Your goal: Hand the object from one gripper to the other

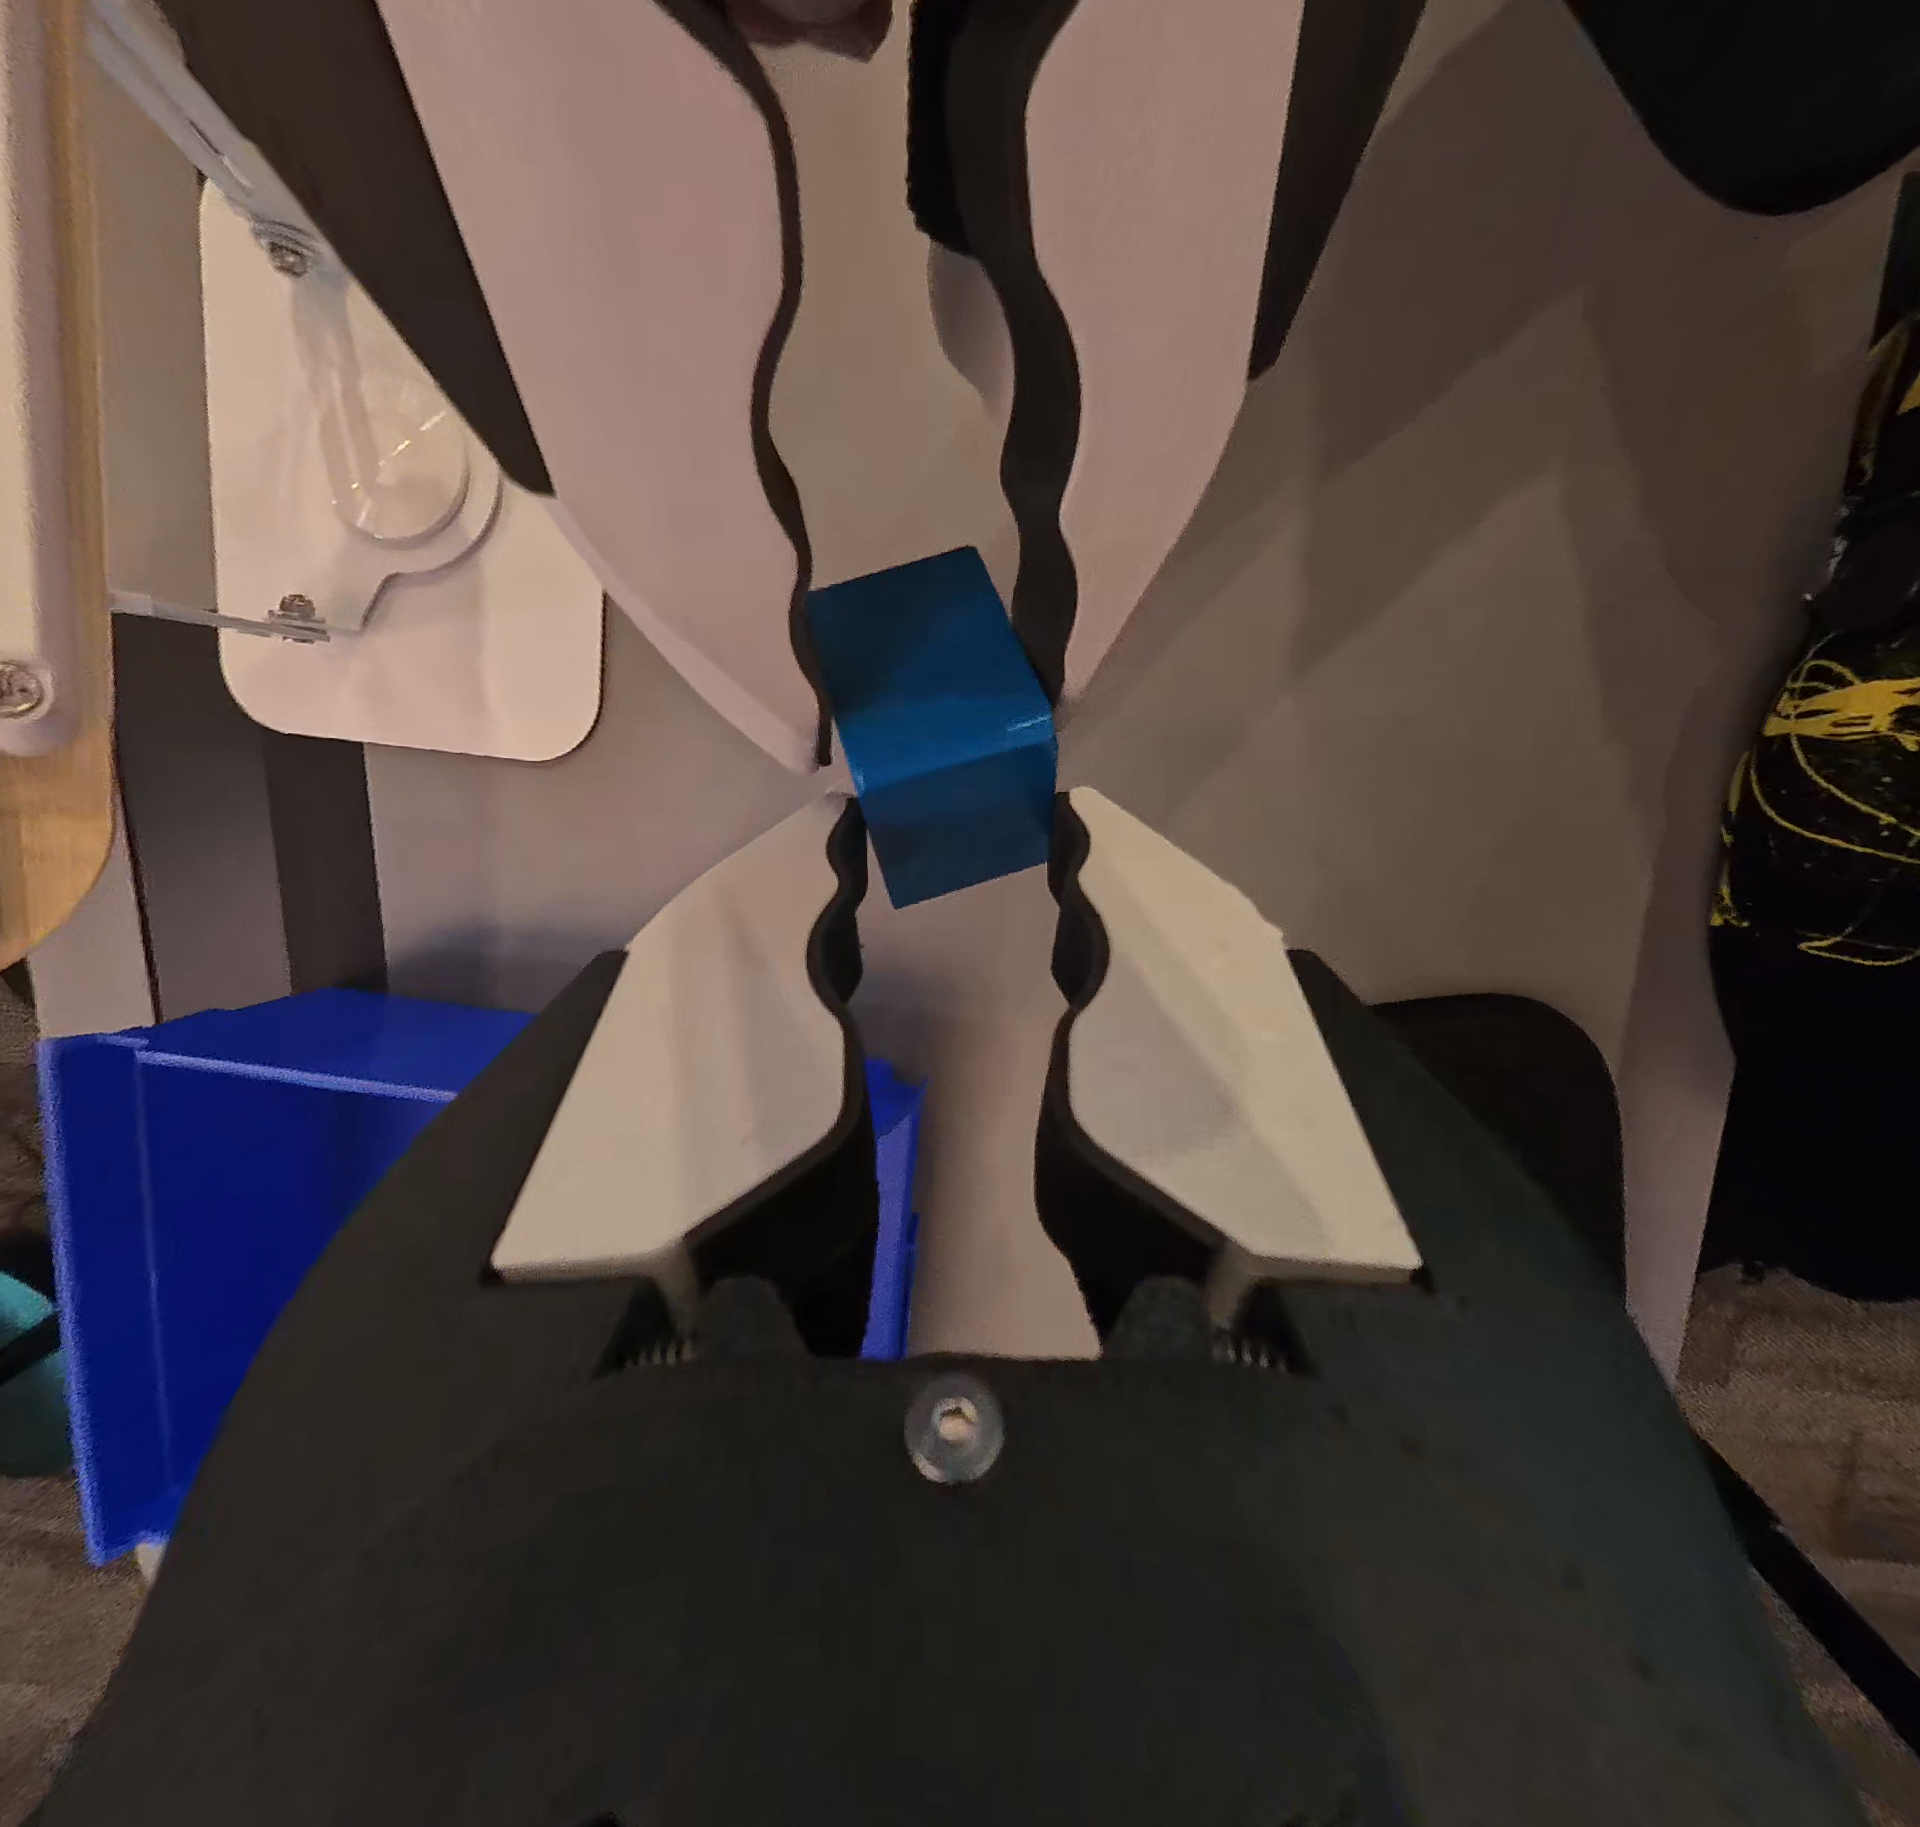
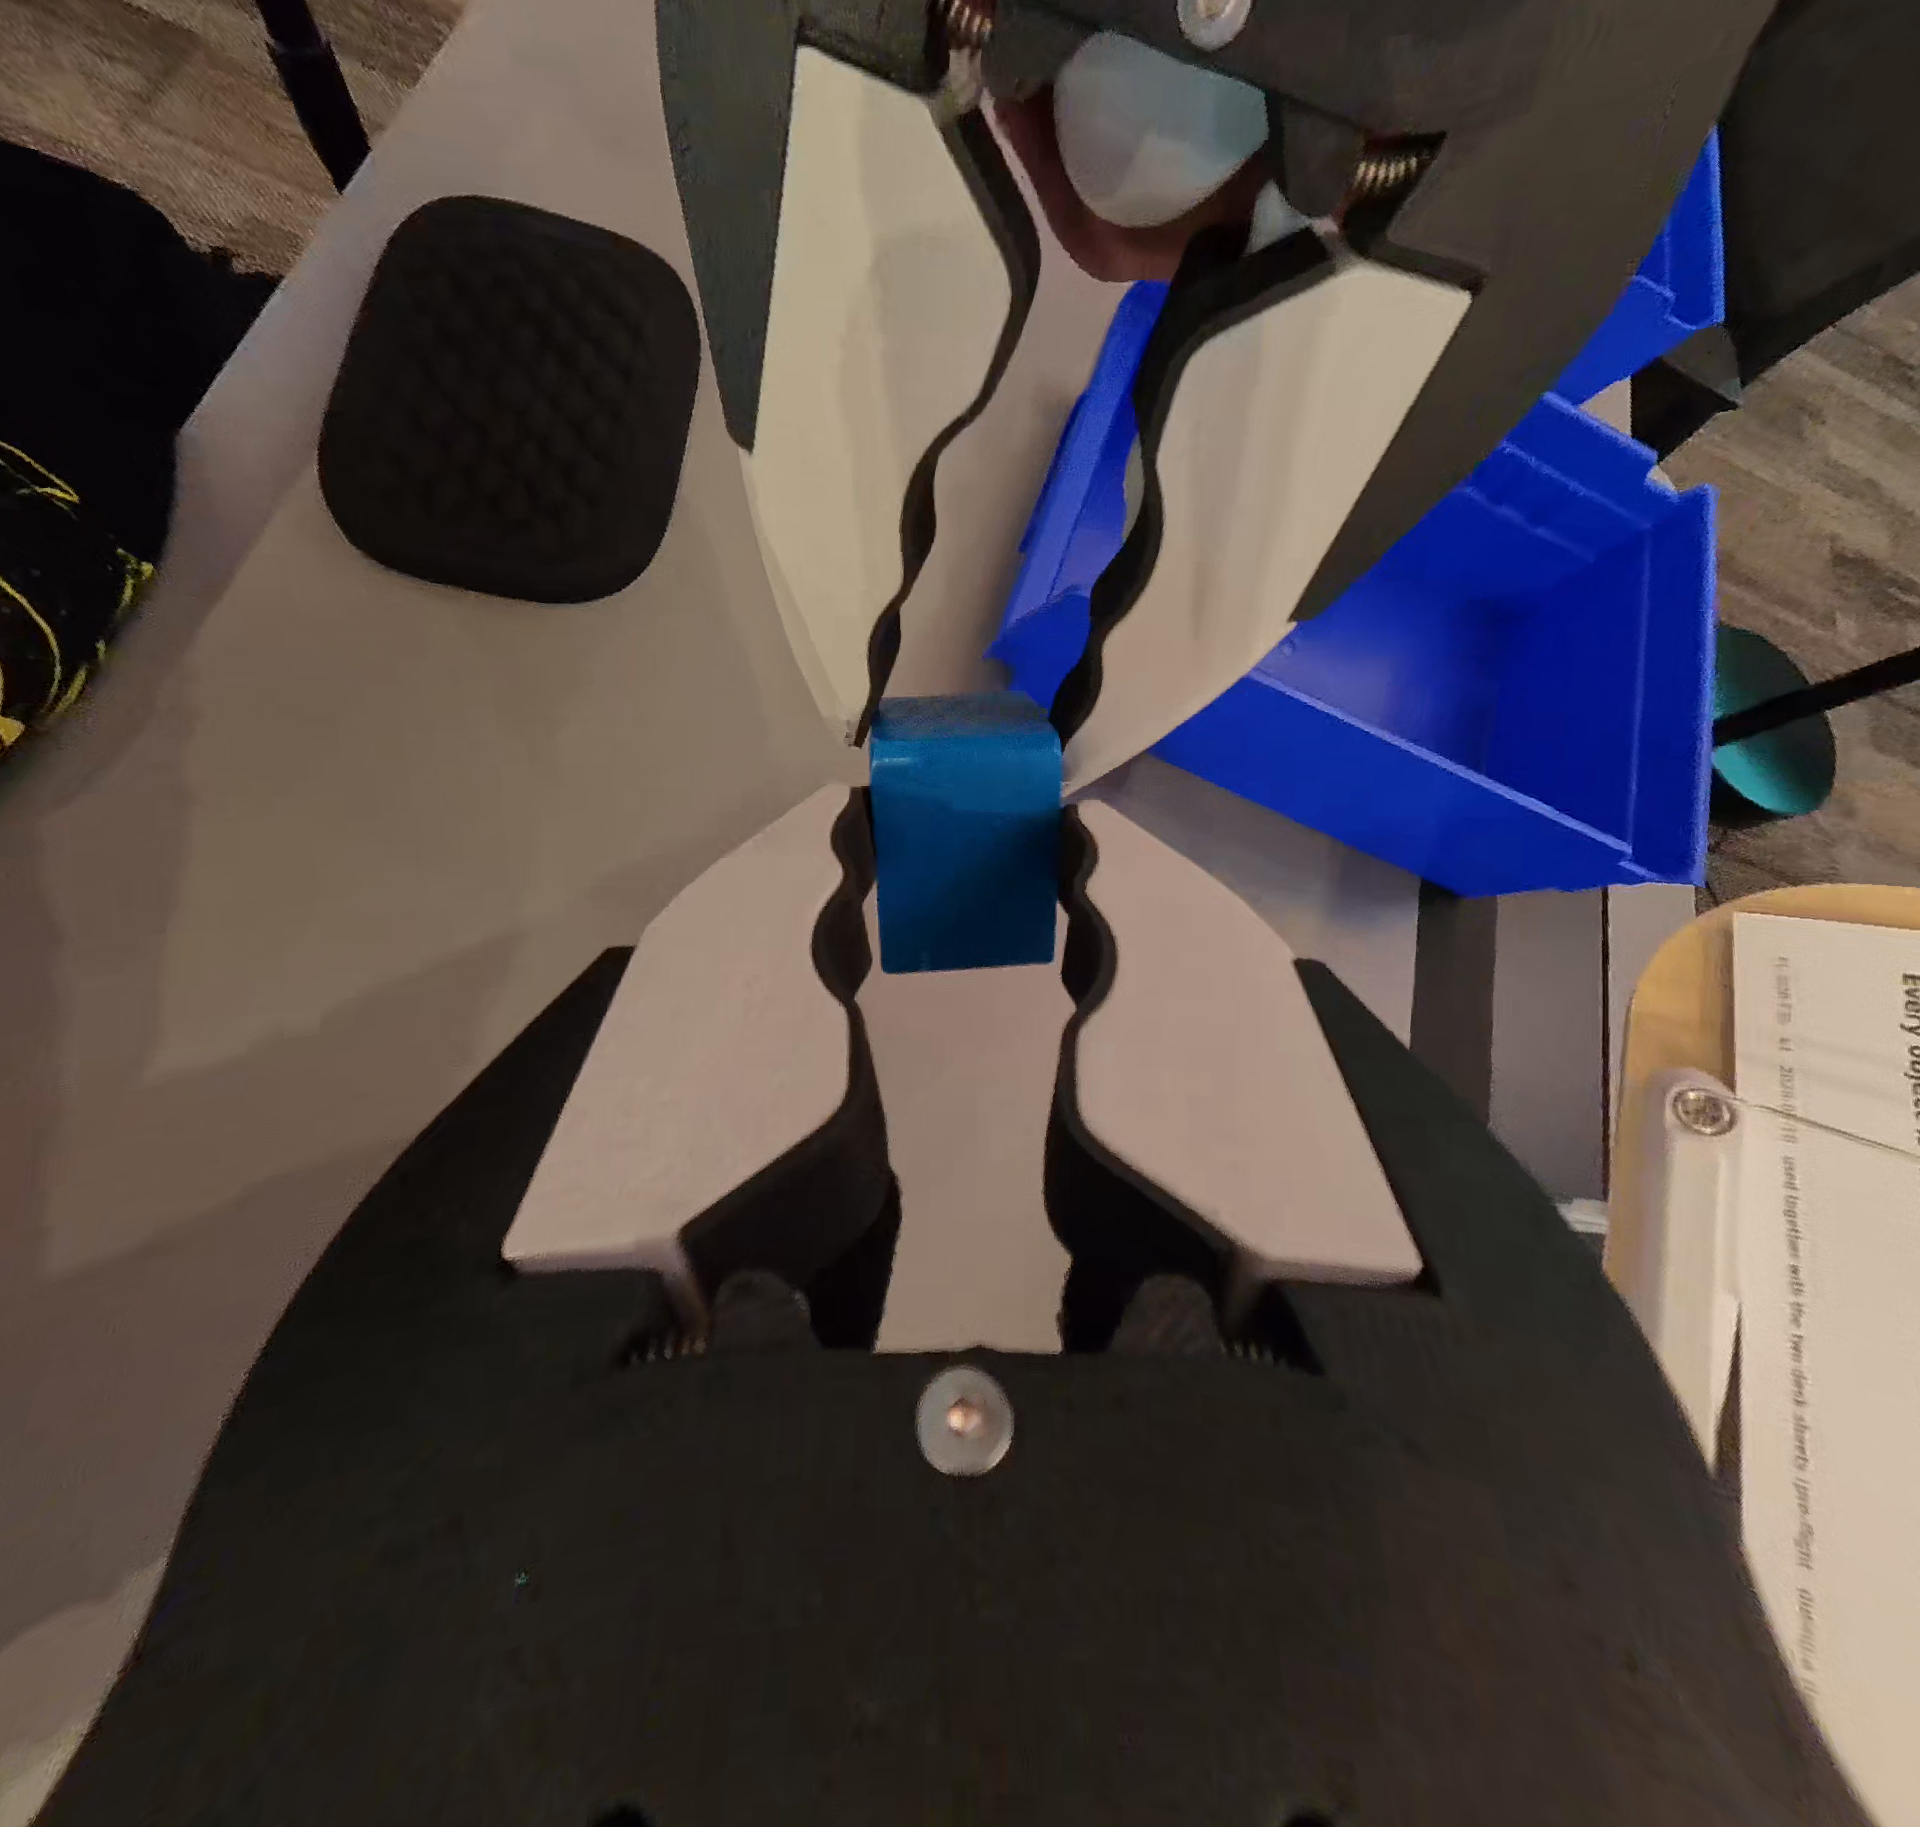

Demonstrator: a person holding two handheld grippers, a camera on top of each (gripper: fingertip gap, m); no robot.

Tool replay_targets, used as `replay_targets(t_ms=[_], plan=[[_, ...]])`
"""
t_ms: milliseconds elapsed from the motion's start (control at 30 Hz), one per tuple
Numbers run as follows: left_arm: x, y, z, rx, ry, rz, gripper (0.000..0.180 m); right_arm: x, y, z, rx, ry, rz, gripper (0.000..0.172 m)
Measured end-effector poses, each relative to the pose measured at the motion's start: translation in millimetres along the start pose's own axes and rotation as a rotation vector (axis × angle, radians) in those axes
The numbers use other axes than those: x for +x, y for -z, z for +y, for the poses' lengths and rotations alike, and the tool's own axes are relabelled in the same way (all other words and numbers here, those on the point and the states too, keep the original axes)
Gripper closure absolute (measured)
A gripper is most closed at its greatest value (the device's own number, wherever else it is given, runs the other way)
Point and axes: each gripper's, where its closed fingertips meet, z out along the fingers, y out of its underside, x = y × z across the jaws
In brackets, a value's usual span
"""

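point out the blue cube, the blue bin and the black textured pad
blue cube [image 2: 961, 863]: right wrist view, its near face
blue bin [image 2: 1455, 738]: right wrist view, its side wall
black textured pad [image 2: 509, 395]: right wrist view, its centre

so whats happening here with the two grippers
A small blue cube is mid-handover between two handheld grippers, held in the air above a white table. The right gripper has both pads against the cube's sides. The left gripper meets it tip to tip from the opposite end, its pads also on the cube. Neither has let go yet. A blue plastic bin sits on the table nearby.
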Motion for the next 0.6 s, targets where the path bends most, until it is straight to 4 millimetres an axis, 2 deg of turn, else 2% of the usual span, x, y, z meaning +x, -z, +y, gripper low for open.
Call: replay_targets(t_ms=[133, 200, 267, 333, 400, 433, 533, 600], plan=[[2.7, -9.1, -5.3, -0.018, -0.013, 0.026, 0.146, -5.1, 3.3, 10.7, -0.040, -0.008, 0.004, 0.140], [4.0, -10.5, -12.2, 0.004, -0.003, 0.042, 0.146, -7.8, 11.7, 15.7, -0.039, -0.025, 0.006, 0.140], [1.0, -7.5, -18.4, 0.038, 0.011, 0.033, 0.144, -8.3, 29.4, 28.5, -0.051, -0.054, 0.024, 0.141], [-4.4, -2.7, -19.7, 0.069, 0.030, 0.016, 0.143, -3.0, 59.3, 55.9, -0.108, -0.093, 0.087, 0.140], [-8.4, -0.3, -14.6, 0.082, 0.050, 0.005, 0.145, 2.4, 100.3, 100.3, -0.211, -0.158, 0.154, 0.140], [-10.0, -0.8, -9.9, 0.077, 0.058, -0.001, 0.147, 5.3, 124.5, 129.9, -0.286, -0.205, 0.195, 0.140], [-10.8, -9.0, 8.0, 0.042, 0.070, -0.008, 0.149, -1.8, 198.7, 234.1, -0.582, -0.378, 0.267, 0.140], [-8.4, -14.6, 13.1, 0.059, 0.097, 0.016, 0.150, -18.8, 238.8, 297.4, -0.757, -0.501, 0.251, 0.140]])
